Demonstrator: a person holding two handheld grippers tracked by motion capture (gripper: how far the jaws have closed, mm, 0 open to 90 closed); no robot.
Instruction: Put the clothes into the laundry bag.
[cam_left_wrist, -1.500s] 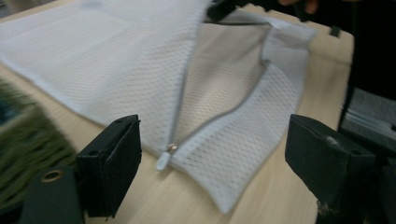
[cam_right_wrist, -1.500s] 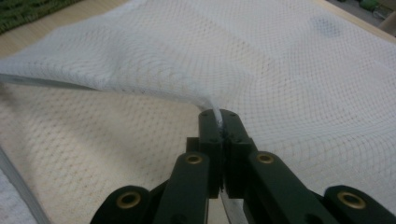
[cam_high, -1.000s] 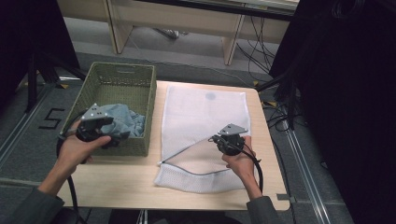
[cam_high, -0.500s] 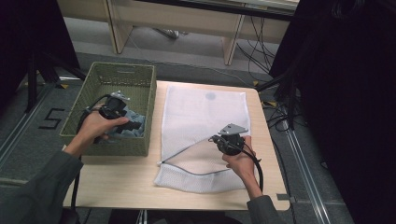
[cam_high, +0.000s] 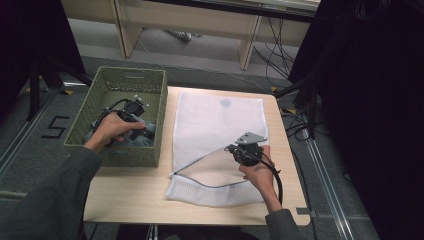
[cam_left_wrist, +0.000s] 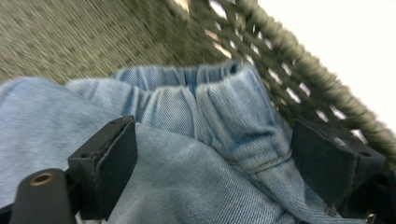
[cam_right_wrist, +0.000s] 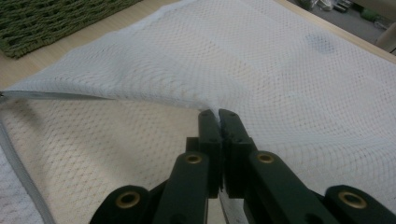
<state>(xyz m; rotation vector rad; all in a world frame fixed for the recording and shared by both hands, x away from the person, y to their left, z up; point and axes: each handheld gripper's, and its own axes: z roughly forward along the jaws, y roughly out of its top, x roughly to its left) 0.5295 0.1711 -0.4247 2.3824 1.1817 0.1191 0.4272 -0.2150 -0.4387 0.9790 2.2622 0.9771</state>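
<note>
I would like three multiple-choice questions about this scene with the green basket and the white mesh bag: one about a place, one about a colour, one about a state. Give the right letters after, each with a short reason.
1. Where does the denim garment lie?
A. inside the green basket
B. on the white mesh bag
C. on the floor

2. What colour is the garment?
A. red
B. light blue
C. black

3. How does the right gripper stand?
A. wide open above the bag
B. shut on the upper layer of the mesh bag
C. shut on the basket rim

Answers:
1 A, the left gripper view shows the denim against the woven basket wall.
2 B, the fabric is pale blue denim.
3 B, the right gripper view shows its jaws pressed together with the mesh pinched and lifted, so the bag's mouth gapes.
</note>
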